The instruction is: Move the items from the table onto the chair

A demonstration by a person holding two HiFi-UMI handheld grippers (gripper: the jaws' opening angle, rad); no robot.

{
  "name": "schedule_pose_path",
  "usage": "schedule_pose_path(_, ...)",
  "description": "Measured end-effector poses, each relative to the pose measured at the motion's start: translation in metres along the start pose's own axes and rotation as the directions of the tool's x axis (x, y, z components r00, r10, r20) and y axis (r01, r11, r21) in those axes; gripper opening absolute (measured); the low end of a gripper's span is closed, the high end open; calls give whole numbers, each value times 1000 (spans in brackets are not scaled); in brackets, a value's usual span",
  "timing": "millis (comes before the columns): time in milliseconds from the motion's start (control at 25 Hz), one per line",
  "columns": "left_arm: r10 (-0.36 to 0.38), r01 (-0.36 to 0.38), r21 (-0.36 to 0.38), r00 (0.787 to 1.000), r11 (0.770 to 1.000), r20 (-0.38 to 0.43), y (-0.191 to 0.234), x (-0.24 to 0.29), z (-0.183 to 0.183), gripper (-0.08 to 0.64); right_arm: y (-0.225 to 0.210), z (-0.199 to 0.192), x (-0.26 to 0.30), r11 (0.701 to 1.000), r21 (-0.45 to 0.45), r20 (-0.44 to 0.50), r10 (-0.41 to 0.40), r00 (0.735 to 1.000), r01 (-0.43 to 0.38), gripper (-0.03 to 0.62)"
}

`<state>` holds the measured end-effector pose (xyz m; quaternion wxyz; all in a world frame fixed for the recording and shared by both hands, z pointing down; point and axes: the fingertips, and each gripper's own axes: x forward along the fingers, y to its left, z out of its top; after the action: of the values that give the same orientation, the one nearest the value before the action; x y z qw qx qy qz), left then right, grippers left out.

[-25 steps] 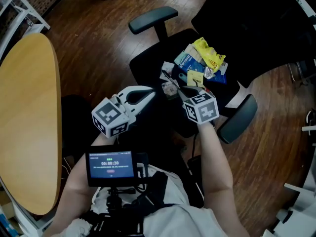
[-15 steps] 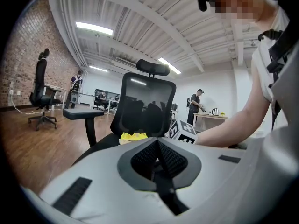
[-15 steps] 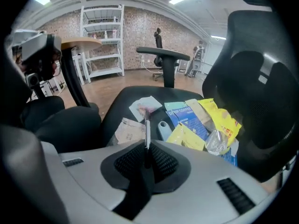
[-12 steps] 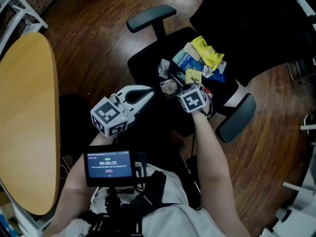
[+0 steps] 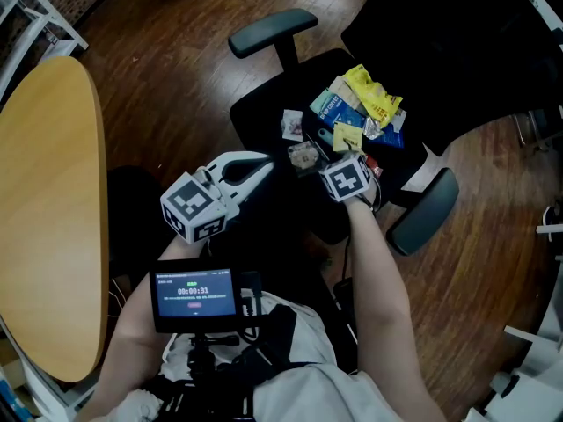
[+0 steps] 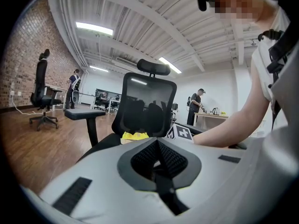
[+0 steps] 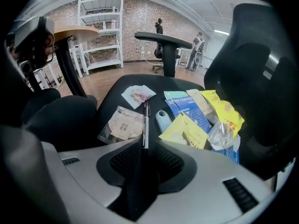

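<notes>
Several items lie on the black chair seat: a yellow snack bag, blue packets, a small white sachet and a clear sachet. My right gripper hangs low over the seat and tilts steeply down. A thin pen lies between its jaws and points at the white sachet. The jaws have just been opening; they stand slightly apart and no longer press on the pen. My left gripper hovers left of the seat, shut and empty.
The round wooden table is at the left. Two armrests flank the seat, and the mesh backrest rises behind it. A small screen is mounted at the person's chest. Wooden floor surrounds the chair.
My right gripper has tipped down and sunk toward the seat with the pen, then its jaws parted a little. The left gripper has stayed where it was.
</notes>
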<state>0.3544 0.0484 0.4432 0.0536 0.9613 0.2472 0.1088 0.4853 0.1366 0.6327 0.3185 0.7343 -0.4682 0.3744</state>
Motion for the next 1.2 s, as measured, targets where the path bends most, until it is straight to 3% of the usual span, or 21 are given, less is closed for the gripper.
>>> schedule_pose_path(120, 4, -4, 2, 1000, 1000, 0, 1, 0, 1, 9, -4, 9, -14, 1000, 4, 39, -22, 999, 22, 120)
schedule_pose_path(200, 13, -13, 6, 1000, 1000, -4, 4, -2, 3, 9, 1, 26, -29, 1000, 14, 112, 6, 994, -7, 112)
schedule_pose_path(240, 20, -20, 6, 1000, 1000, -3, 6, -3, 3, 9, 7, 37, -37, 999, 21, 166, 39, 985, -43, 28)
schedule_pose_path(320, 34, -34, 6, 999, 999, 4, 9, -6, 6, 11, 24, 63, -56, 992, 24, 285, 115, 952, -127, 6)
schedule_pose_path(400, 51, -51, 8, 999, 999, 9, 13, -11, 13, 9, 41, 93, -79, 979, 2, 397, 185, 899, -203, 6)
schedule_pose_path(480, 67, -67, 12, 998, 998, 15, 14, -20, 25, 11, 60, 129, -114, 957, -35, 520, 265, 812, -289, 6)
schedule_pose_path(640, 80, -81, 14, 996, 997, 39, 11, -43, 58, 9, 102, 202, -207, 872, -174, 723, 428, 542, -457, 6)
schedule_pose_path(800, 182, -185, 29, 979, 982, 89, 6, -88, 112, 9, 149, 261, -292, 774, -345, 784, 549, 291, -531, 6)
schedule_pose_path(880, 244, -252, 58, 964, 966, 107, 5, -117, 138, 9, 175, 287, -326, 719, -422, 777, 601, 189, -552, 6)
schedule_pose_path(960, 299, -308, 61, 946, 949, 123, 6, -146, 154, 9, 203, 304, -345, 688, -486, 747, 647, 153, -539, 6)
schedule_pose_path(1200, 450, -456, -2, 878, 890, 163, 9, -231, 173, 9, 276, 327, -344, 616, -574, 655, 741, 149, -540, 6)
